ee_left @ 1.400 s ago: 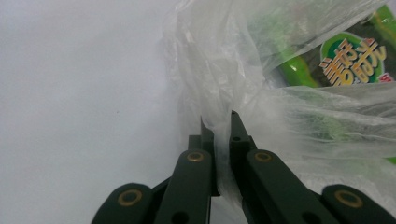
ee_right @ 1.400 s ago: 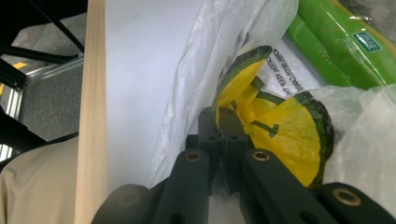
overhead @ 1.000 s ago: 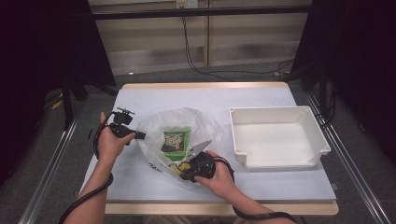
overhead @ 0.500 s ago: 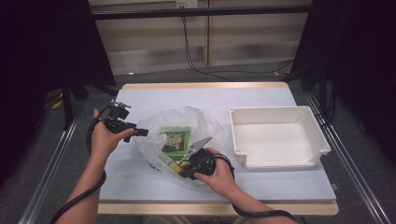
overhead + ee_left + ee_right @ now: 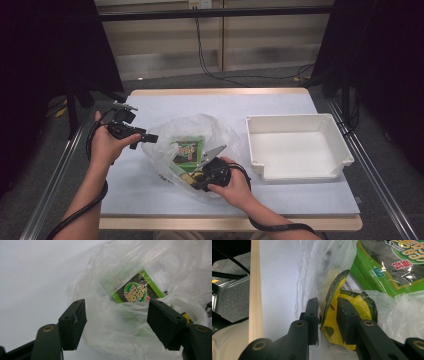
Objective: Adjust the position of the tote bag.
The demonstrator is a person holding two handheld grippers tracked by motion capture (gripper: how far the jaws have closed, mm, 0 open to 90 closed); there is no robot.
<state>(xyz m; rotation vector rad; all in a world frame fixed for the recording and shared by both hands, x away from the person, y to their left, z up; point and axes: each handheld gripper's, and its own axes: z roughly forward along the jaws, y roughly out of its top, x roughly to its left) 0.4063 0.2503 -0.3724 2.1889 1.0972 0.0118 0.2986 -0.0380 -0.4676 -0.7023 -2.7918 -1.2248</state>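
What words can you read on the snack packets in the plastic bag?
Green packet: big round logo letters, cut off and too stylised to read.
Green packet: small red and white label characters, too blurred to read.
Yellow packet: fine print along its edge, too small to read.
Plastic bag: dark print near its edge, too small to read.

An empty white rectangular plastic tray is sitting on the pale grey wood-edged table, while black cables are trailing across the floor behind.

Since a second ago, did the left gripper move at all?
Yes. The left gripper has moved up the high view, away from the table's near edge, along the plastic bag's left side. Its jaws have just been opening, now closing a little, nothing pinched.
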